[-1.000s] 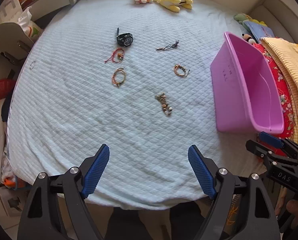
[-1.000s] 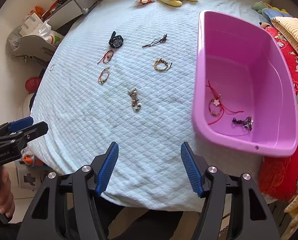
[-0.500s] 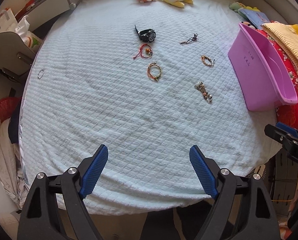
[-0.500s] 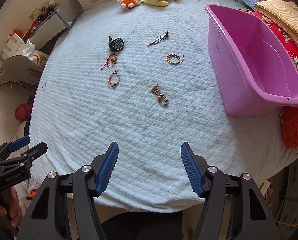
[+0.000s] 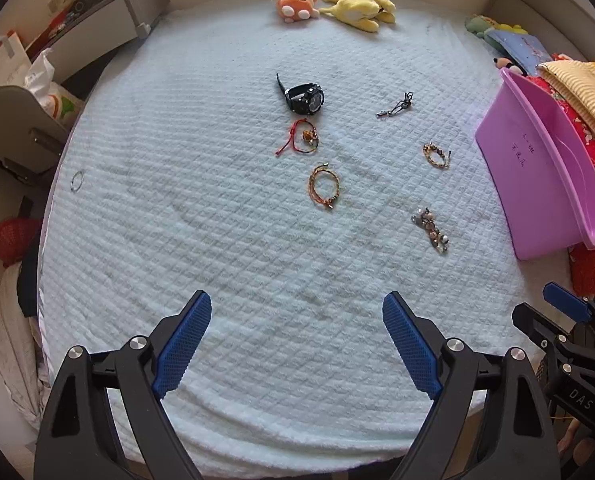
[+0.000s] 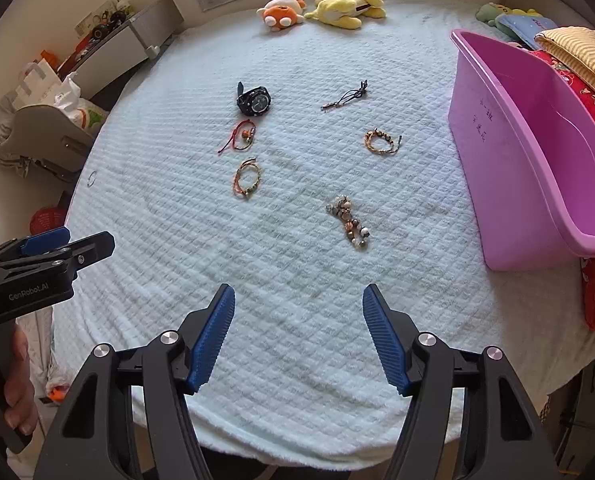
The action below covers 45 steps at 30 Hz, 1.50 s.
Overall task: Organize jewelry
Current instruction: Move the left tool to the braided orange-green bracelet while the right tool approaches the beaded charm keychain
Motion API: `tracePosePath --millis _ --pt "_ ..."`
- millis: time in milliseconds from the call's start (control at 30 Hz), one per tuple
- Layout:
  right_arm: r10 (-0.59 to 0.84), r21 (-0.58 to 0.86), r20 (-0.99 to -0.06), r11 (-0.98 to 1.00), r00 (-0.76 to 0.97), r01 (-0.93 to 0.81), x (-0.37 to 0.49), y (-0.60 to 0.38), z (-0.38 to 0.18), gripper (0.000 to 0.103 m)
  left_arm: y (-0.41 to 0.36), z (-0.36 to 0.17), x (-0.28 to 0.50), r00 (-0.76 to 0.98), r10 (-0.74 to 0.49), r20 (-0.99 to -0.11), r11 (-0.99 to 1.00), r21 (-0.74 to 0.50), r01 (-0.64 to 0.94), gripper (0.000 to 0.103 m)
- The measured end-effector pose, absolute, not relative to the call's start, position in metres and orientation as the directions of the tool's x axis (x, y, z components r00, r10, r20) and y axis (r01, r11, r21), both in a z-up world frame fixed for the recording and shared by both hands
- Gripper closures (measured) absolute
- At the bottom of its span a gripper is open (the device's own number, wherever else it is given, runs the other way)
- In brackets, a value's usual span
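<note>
Blue-padded left gripper (image 5: 297, 344) was seen at 6 o'clock in the left wrist view, over the near edge of the pale quilted bedspread (image 5: 217, 240); its jaws had just been opening and stood spread, nothing between them. Jewelry lay loose on the spread: black watch (image 5: 306, 98) at 12, red cord bracelet (image 5: 300, 141) just below it, gold bracelet (image 5: 323, 187) near centre, dark cord charm (image 5: 395, 107) at 1, braided bracelet (image 5: 436, 156) at 2, beaded bracelet (image 5: 431, 230) at 3. A pink tub (image 5: 537, 184) was tilted at the 3 o'clock edge.

In the right wrist view, the right gripper (image 6: 298, 338) was also held at 6 o'clock, jaws apart and empty. The beaded bracelet (image 6: 348, 222) lay nearest, dead ahead at 12 of the pads, well apart from them. The tub interior could not be checked from this angle.

Step judged: approach for the next pick, nothing gripped yet. Next move calls for lowering one gripper over a single piece, straddling it, closing, then carrying it to the tub.
</note>
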State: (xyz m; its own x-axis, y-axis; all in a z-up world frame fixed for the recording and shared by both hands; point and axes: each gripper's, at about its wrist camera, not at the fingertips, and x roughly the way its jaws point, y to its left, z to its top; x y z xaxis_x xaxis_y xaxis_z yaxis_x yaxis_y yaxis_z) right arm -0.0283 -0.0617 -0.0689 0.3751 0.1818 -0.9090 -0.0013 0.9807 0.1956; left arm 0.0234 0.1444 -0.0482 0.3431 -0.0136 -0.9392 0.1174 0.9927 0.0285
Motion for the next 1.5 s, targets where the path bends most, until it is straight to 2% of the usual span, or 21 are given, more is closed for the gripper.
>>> tracePosePath --millis 300,467,567,767,967,1500 --pt "0.073 0.165 -0.906 0.968 0.417 0.190 -0.001 -0.058 -0.105 0.039 0.141 -0.089 0.074 0.370 -0.092 -0.924 0.971 -0.001 0.240 0.015" --pt "0.042 0.164 -0.903 0.953 0.427 0.254 0.005 -0.064 -0.135 0.039 0.140 -0.126 0.094 0.353 -0.134 -0.926 0.968 -0.047 0.245 0.015" --pt "0.011 0.139 -0.895 0.956 0.445 0.257 0.009 -0.070 -0.155 0.039 0.137 -0.149 0.100 0.369 -0.149 -0.917 0.970 -0.062 0.237 0.015" --pt "-0.032 0.099 -0.884 0.962 0.467 0.254 0.024 -0.083 -0.201 0.039 0.129 -0.190 0.109 0.451 -0.125 -0.884 0.972 -0.018 0.234 0.015" --pt "-0.029 0.122 -0.873 0.954 0.487 0.275 0.044 -0.092 -0.237 0.039 0.124 -0.222 0.122 0.464 -0.126 -0.877 0.972 -0.016 0.234 0.015" --pt "-0.075 0.077 -0.855 0.960 0.513 0.268 0.064 -0.087 -0.269 0.039 0.110 -0.255 0.148 0.477 -0.132 -0.869 0.969 -0.012 0.246 0.015"
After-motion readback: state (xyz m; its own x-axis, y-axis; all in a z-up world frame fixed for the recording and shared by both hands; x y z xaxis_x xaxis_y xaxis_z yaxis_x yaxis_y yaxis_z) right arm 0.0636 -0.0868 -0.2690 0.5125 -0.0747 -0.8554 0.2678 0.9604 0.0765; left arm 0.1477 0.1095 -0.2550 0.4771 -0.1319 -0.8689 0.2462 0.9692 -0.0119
